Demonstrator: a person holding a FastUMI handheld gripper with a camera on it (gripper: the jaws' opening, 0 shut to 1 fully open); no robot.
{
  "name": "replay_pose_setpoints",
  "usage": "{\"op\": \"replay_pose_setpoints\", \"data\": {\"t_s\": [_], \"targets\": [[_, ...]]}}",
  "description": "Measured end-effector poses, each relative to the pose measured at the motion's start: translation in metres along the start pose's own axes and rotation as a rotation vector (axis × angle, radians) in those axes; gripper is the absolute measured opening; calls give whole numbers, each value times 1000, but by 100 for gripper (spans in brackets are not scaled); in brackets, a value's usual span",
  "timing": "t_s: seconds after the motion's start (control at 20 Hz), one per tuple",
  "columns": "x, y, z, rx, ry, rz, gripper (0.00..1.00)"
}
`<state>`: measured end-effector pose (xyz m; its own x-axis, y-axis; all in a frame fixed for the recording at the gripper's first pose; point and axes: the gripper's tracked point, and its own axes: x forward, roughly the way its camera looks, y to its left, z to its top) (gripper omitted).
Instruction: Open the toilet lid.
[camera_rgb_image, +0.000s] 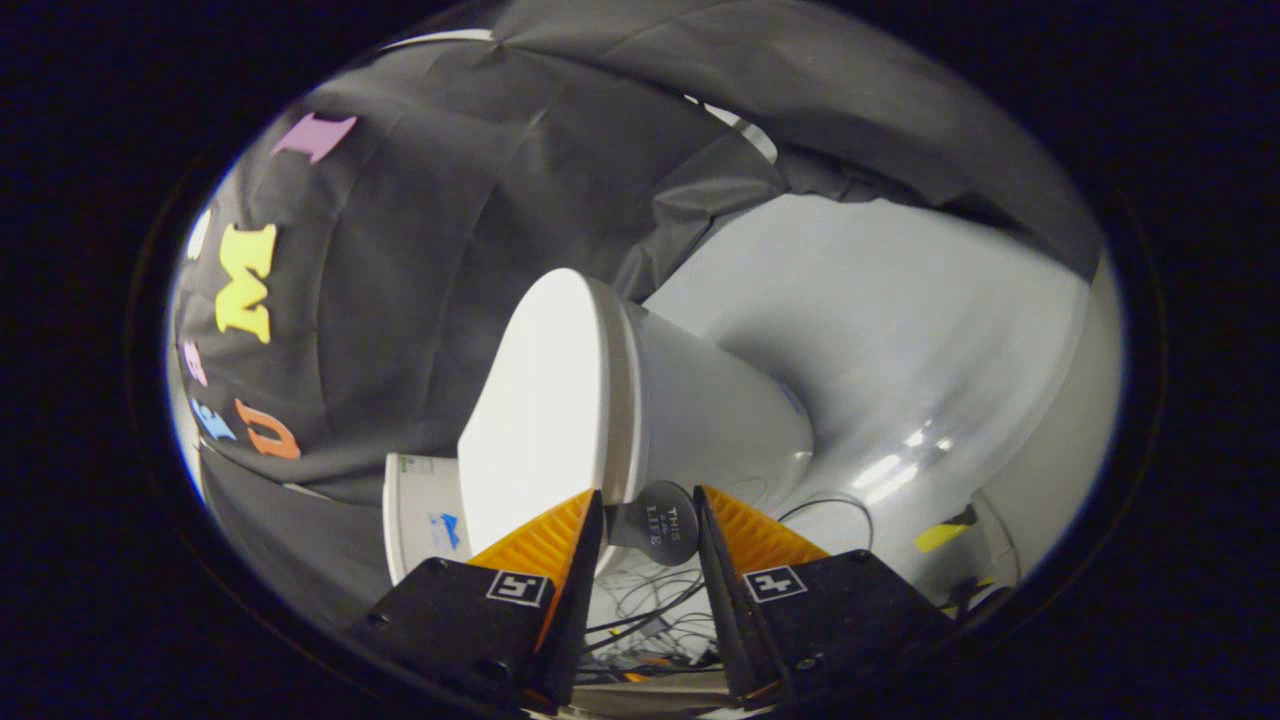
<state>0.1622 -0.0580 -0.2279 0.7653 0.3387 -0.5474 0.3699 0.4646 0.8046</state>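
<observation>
Two fingers of our gripper (648, 505) stand apart, with a clear gap between their tips, and they press on nothing. In that gap, just ahead of the tips, we see a small round dark tag (657, 523) with pale lettering; whether it touches either finger we cannot tell.

Just beyond the fingers sits the toilet (715, 415), which looks rolled over to one side in our view. Its lid (545, 400) is a smooth white oval — it lies flat against the seat, so it is closed, and its near edge comes down close to the tip of one finger. We cannot tell whether that finger touches it. The rounded white bowl bulges out behind the lid, on the side away from the black cloth wall (420, 260).

Beside the lid, toward the cloth, stands a white box-like thing (418, 510) with a small blue mark on it. Beyond the bowl, a pale glossy floor (900, 330) catches bright glints of light. Between and below the fingers, a tangle of thin dark cables (650, 610) lies on that floor — one more loops out past the other finger.
</observation>
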Motion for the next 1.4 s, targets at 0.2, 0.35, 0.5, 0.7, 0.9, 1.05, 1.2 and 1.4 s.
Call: {"op": "replay_pose_setpoints", "data": {"t_s": [0.2, 0.35, 0.5, 0.7, 0.9, 1.05, 1.2, 1.4], "targets": [[-1, -10, 4, 50, 8, 0, 38], [-5, -11, 5, 35, 24, 12, 28], [-11, -5, 10, 21, 25, 33, 19], [-11, 3, 10, 17, 9, 25, 11], [-14, 7, 11, 34, 4, -23, 8], [-19, 18, 13, -6, -3, -54, 6], [-28, 33, 15, -48, -7, -77, 6], [-36, 56, 15, -105, -23, -91, 6]]}}
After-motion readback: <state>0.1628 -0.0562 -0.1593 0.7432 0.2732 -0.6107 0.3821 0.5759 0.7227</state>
